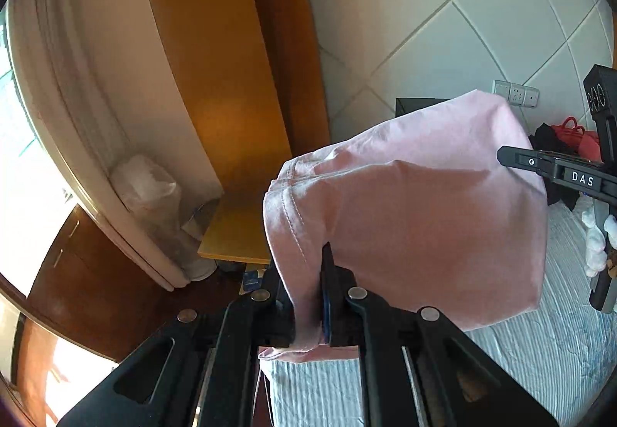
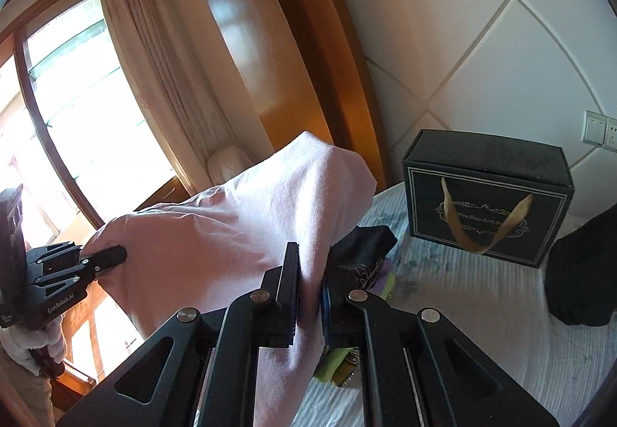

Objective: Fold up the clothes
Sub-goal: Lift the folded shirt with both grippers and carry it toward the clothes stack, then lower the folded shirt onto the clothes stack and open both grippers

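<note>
Spreading across the lower part of both views, the bed (image 2: 482,311) carries a pale ribbed cover; behind it stands a white wall of large diagonal panels (image 2: 482,41), a wooden frame (image 2: 270,41) beside that, then a cream curtain (image 2: 139,41) against a bright window (image 2: 77,99).

Held up above the bed, the pink garment (image 1: 424,215) hangs stretched between the two grippers, well off the cover; a stitched hem runs down its left edge in the left wrist view.

The left gripper (image 1: 308,296) is clamped narrowly on a gathered fold of the pink garment; the cloth fills the gap between its fingers; a white-gloved hand (image 2: 27,346) holds it.

The right gripper (image 2: 310,288) likewise pinches the garment, its fingers pressed close on the fabric; from the left wrist it shows at the cloth's far edge.

A black gift box (image 2: 488,195) with a gold ribbon handle stands upright on the bed against the wall, its lid shut, contents unseen; a dark bundle of cloth (image 2: 582,273) lies to its right; another dark cloth (image 2: 366,246) sits just behind the right gripper, with something green beneath; a red bag (image 1: 578,140) lies near the wall; a wall socket (image 2: 601,130) sits above.
</note>
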The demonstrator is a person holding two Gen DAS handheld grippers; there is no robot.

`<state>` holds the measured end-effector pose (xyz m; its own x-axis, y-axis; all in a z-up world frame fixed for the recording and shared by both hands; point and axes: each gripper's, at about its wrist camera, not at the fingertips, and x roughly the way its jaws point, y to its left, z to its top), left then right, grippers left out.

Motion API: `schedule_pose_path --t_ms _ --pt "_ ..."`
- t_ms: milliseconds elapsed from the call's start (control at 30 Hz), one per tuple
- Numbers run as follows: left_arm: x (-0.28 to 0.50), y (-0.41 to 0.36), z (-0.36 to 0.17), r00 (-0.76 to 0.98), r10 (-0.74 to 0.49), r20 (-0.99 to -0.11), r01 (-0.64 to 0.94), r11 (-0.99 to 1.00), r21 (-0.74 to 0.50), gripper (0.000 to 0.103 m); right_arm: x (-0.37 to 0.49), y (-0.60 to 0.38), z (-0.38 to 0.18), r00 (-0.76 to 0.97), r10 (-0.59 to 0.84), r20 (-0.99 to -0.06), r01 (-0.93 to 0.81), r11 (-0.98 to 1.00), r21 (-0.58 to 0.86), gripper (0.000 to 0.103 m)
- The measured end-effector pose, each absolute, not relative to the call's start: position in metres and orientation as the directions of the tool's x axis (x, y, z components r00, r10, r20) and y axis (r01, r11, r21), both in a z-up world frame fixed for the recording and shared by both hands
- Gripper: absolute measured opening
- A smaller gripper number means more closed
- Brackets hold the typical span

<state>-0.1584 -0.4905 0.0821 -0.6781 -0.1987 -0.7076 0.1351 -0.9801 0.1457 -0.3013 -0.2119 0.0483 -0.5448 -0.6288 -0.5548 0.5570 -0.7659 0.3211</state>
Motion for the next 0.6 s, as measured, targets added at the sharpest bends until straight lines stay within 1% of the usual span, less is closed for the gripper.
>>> schedule_pose_path --t_ms 33,100,133,167,200,233,267,333,367,433,500,600 --pt "-0.171 -0.505 0.064 -0.650 -0.189 -0.736 0.134 -0.982 0.134 0.008 -0.313 -0.225 0.035 -0.545 -0.612 -0.573 0.545 -0.778 0.312 0.009" --pt "-0.195 -0.530 0.023 -0.570 -0.173 -0.803 0.140 -0.984 0.112 0.016 -0.333 -0.243 0.002 -0.518 -0.569 -0.639 0.507 -0.806 0.306 0.011" --pt "-0.200 -0.537 0.006 -0.544 -0.180 -0.820 0.152 -0.982 0.115 0.019 -0.343 -0.251 -0.015 -0.500 -0.545 -0.673 0.487 -0.819 0.302 0.018" --pt "-0.201 -0.540 -0.005 -0.533 -0.190 -0.825 0.163 -0.979 0.120 0.037 -0.352 -0.258 -0.032 -0.469 -0.520 -0.714 0.470 -0.831 0.297 0.035" --pt "-0.201 -0.544 -0.017 -0.522 -0.200 -0.829 0.174 -0.977 0.126 0.064 -0.353 -0.258 -0.042 -0.452 -0.513 -0.730 0.467 -0.833 0.297 0.048" --pt "-0.201 -0.547 -0.028 -0.511 -0.210 -0.834 0.185 -0.974 0.132 0.075 -0.353 -0.257 -0.050 -0.441 -0.512 -0.737 0.468 -0.832 0.298 0.070" --pt "-0.199 -0.548 -0.033 -0.514 -0.217 -0.830 0.194 -0.972 0.134 0.080 -0.353 -0.255 -0.057 -0.431 -0.512 -0.743 0.470 -0.830 0.300 0.075" --pt "-0.189 -0.544 -0.026 -0.549 -0.225 -0.805 0.208 -0.970 0.129 0.080 -0.343 -0.245 -0.058 -0.455 -0.513 -0.728 0.482 -0.829 0.283 0.076" --pt "-0.182 -0.539 -0.019 -0.571 -0.225 -0.790 0.214 -0.969 0.122 0.080 -0.337 -0.239 -0.056 -0.471 -0.513 -0.717 0.481 -0.831 0.279 0.083" --pt "-0.168 -0.527 -0.002 -0.614 -0.220 -0.758 0.228 -0.969 0.096 0.080 -0.324 -0.224 -0.048 -0.502 -0.512 -0.698 0.471 -0.838 0.276 0.092" --pt "-0.156 -0.516 0.012 -0.646 -0.193 -0.739 0.233 -0.971 0.051 0.080 -0.308 -0.211 -0.040 -0.516 -0.521 -0.680 0.468 -0.836 0.287 0.094" --pt "-0.142 -0.494 0.024 -0.659 -0.134 -0.740 0.217 -0.976 -0.016 0.080 -0.287 -0.198 -0.036 -0.517 -0.523 -0.677 0.464 -0.836 0.291 0.096"
